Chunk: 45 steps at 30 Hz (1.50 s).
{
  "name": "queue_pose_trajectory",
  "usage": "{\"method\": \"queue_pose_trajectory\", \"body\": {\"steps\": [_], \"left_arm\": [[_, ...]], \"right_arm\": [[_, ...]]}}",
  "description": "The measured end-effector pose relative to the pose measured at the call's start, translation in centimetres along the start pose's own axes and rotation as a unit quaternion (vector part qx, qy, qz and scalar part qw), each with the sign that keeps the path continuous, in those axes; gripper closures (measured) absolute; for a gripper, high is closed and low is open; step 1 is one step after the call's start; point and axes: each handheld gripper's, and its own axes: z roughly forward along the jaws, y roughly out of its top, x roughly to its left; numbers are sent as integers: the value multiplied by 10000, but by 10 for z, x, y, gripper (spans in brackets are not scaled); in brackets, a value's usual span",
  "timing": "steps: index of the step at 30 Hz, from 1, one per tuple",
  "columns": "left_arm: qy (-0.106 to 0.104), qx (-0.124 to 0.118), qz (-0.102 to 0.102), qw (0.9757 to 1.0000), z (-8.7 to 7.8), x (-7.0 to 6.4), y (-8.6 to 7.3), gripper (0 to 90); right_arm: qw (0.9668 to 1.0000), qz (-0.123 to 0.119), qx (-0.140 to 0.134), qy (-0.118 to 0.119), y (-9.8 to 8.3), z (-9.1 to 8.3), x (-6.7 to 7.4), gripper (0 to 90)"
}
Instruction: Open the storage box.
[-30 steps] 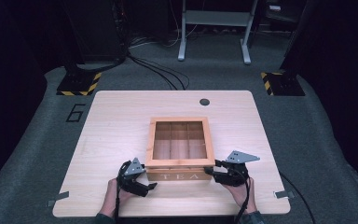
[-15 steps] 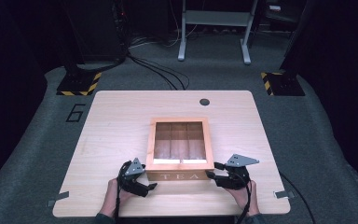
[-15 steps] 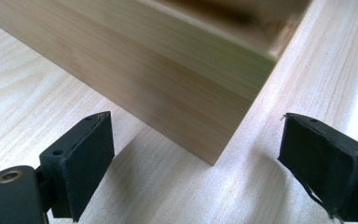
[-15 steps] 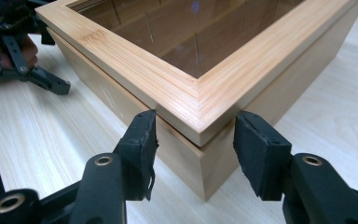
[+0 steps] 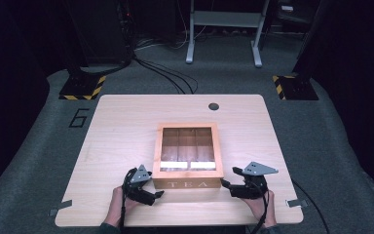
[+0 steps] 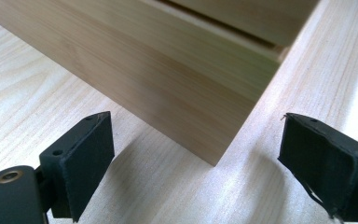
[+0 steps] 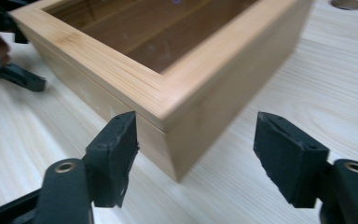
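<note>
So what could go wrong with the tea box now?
1. Both grippers are open at the near corners of the tea box. The right gripper, whose jaws have just been opening, has a corner between its pads without touching; closing there might grip badly and slip.
2. The left gripper faces the other corner, so a push could turn the box on the table.
3. The lid looks glass-paned; a bump might harm it.

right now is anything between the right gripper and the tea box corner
Nothing visible. The right gripper has just been opening, and its jaws now straddle the near corner of the tea box without pressing it, with bare table between them and the wood.
</note>
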Motion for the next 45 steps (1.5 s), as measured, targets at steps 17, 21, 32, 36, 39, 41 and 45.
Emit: {"method": "queue_pose_trajectory", "body": {"steps": [17, 21, 32, 36, 39, 41, 45], "left_arm": [[173, 44, -43, 9998, -7, 3, -7, 95], [295, 64, -177, 9994, -14, 5, -13, 93], [708, 57, -514, 9962, -36, 18, -33, 83], [775, 151, -564, 9953, -40, 22, -36, 76], [844, 155, -633, 9943, -41, 23, -37, 71], [873, 152, -713, 9935, -41, 24, -37, 70], [925, 189, -717, 9929, -41, 24, -37, 67]], "right_arm": [[9920, 589, 148, -1105, -40, -37, -45, 174], [9880, 641, 286, -1379, -48, -39, -54, 167], [9783, 862, 565, -1797, -65, -35, -74, 156], [9751, 918, 748, -1873, -71, -30, -78, 149], [9750, 890, 767, -1886, -70, -29, -77, 145], [9751, 871, 764, -1891, -71, -29, -78, 141], [9745, 885, 796, -1905, -70, -28, -78, 116]]}}
